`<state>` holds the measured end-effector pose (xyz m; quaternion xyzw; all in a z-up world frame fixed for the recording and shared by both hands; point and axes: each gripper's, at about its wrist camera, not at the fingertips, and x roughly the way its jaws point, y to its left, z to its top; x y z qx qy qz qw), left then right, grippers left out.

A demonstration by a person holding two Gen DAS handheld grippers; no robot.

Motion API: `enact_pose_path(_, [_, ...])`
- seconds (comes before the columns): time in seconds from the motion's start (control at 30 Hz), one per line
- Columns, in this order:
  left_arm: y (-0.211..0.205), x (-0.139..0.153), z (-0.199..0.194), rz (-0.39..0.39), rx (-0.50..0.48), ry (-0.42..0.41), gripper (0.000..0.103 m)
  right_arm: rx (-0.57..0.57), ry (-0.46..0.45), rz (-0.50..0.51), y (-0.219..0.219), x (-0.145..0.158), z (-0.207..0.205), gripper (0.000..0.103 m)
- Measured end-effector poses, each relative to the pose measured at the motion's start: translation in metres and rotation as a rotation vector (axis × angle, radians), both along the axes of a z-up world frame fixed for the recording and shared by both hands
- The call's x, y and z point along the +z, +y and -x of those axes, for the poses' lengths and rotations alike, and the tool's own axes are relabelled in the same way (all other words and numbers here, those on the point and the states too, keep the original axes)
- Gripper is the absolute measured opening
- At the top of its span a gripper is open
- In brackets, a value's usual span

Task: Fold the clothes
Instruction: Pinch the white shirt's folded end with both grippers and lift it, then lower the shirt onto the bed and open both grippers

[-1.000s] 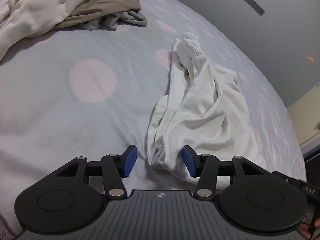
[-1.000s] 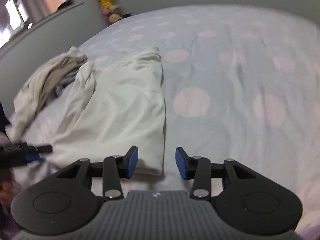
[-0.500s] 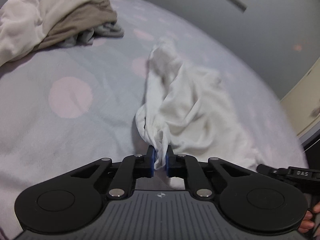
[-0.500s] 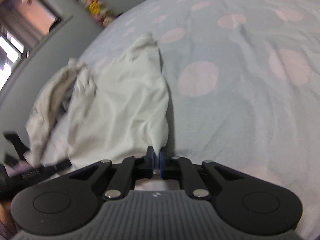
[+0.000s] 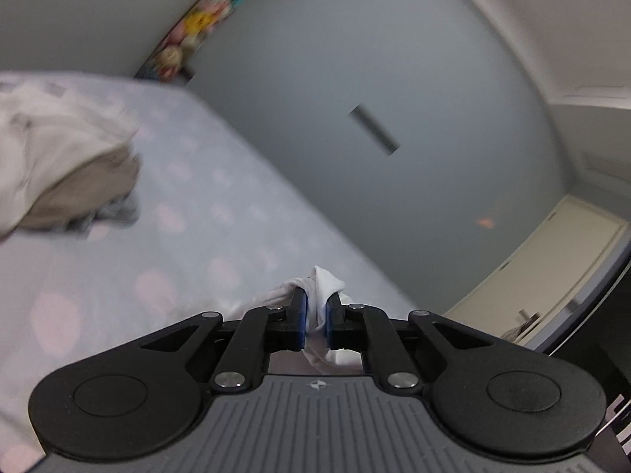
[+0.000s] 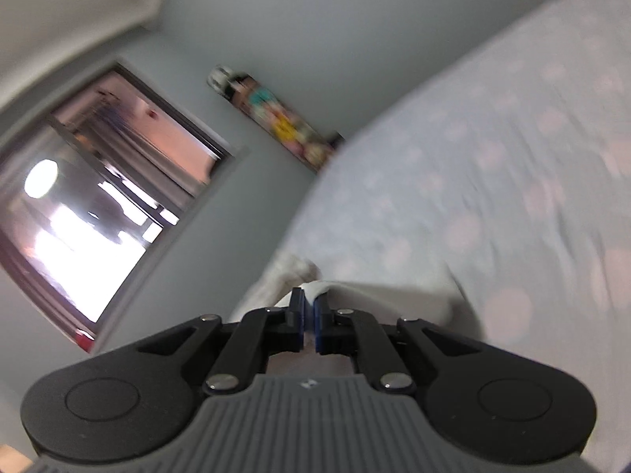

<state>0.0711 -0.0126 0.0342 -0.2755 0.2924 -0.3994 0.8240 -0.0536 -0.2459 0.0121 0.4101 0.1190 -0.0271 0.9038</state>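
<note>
Bed has a pale sheet with pink dots, and a rumpled pile of beige clothes lying on it.

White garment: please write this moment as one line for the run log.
left gripper: shut on white garment | right gripper: shut on white garment | bed: dotted sheet | clothes pile: on bed

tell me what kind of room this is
Most likely a bedroom: a pale sheet with pink dots covers a bed, a heap of beige and grey clothes lies on it, and a window is in the grey wall.
</note>
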Motion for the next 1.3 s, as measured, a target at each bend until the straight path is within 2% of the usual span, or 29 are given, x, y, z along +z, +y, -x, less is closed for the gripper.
enact_pose_path(0.1, [-0.006, 0.029, 0.003, 0.019, -0.002, -0.052, 0.007, -0.005, -0.062, 0.032, -0.001, 0.031, 0.006, 0.005])
enact_pose_path(0.2, [-0.020, 0.036, -0.011, -0.006, 0.000, -0.042, 0.007, -0.016, -0.061, 0.059, -0.007, 0.050, 0.003, 0.005])
enact_pose_path(0.4, [-0.048, 0.041, -0.045, -0.042, 0.014, -0.009, 0.007, -0.047, 0.006, 0.052, -0.032, 0.055, -0.030, 0.005])
enact_pose_path(0.47, [-0.053, 0.047, -0.053, -0.025, 0.018, -0.015, 0.007, -0.067, 0.006, 0.051, -0.041, 0.058, -0.041, 0.005])
enact_pose_path(0.63, [-0.066, 0.053, -0.054, -0.041, -0.005, -0.028, 0.007, -0.121, -0.012, 0.074, -0.056, 0.065, -0.046, 0.005])
enact_pose_path(0.7, [-0.069, 0.033, -0.053, -0.082, -0.016, 0.022, 0.007, -0.125, 0.041, 0.065, -0.058, 0.055, -0.041, 0.005])
enact_pose_path(0.8, [-0.066, -0.021, -0.051, -0.144, -0.026, 0.190, 0.007, -0.119, 0.156, 0.040, -0.060, 0.025, -0.032, 0.005])
enact_pose_path(0.9, [-0.064, -0.084, -0.042, -0.223, -0.034, 0.356, 0.007, -0.108, 0.313, -0.019, -0.060, -0.024, -0.023, 0.005])
enact_pose_path(1.03, [-0.053, -0.156, -0.026, -0.286, -0.027, 0.548, 0.007, -0.110, 0.502, -0.191, -0.061, -0.097, -0.005, 0.005])
enact_pose_path(1.1, [-0.046, -0.177, -0.018, -0.296, -0.025, 0.601, 0.007, -0.121, 0.559, -0.253, -0.061, -0.125, 0.006, 0.005])
enact_pose_path(1.17, [-0.041, -0.188, -0.009, -0.309, -0.032, 0.620, 0.006, -0.134, 0.578, -0.278, -0.058, -0.137, 0.016, 0.005])
enact_pose_path(1.3, [-0.033, -0.188, 0.005, -0.333, -0.049, 0.596, 0.006, -0.127, 0.585, -0.206, -0.043, -0.131, 0.030, 0.005])
